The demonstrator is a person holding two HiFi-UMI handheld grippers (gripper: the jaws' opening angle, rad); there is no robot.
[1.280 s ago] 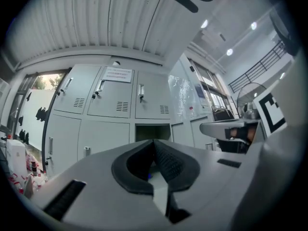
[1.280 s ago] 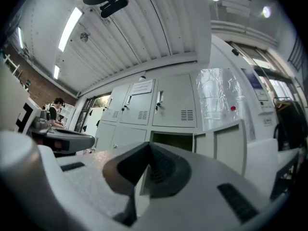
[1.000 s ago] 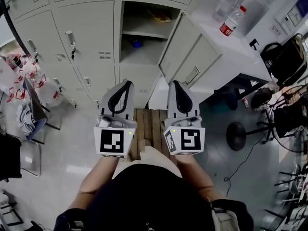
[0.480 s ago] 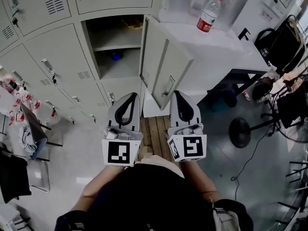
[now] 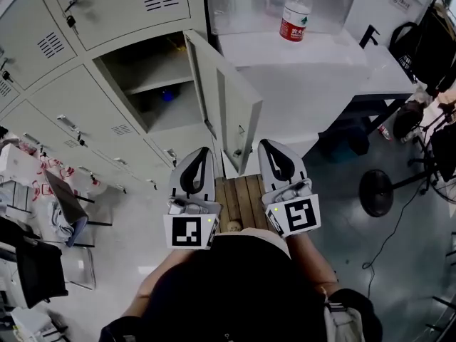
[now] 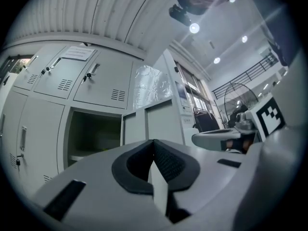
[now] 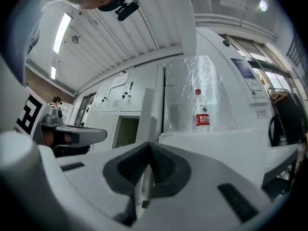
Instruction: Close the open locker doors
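Hanging open on its hinge, the locker door (image 5: pixel 226 109) was noted edge-on just ahead of the two tools, beside its dark compartment (image 5: pixel 146 84) in the grey bank. The left gripper (image 5: pixel 201 152) and right gripper (image 5: pixel 268 144) were both seen pressed together, with nothing between the jaws. The door was judged to be thin sheet steel: light, stiff, free-swinging, best pushed flat near its free edge by the latch. A bottle (image 5: pixel 295 11) carried a red label, its print unreadable.
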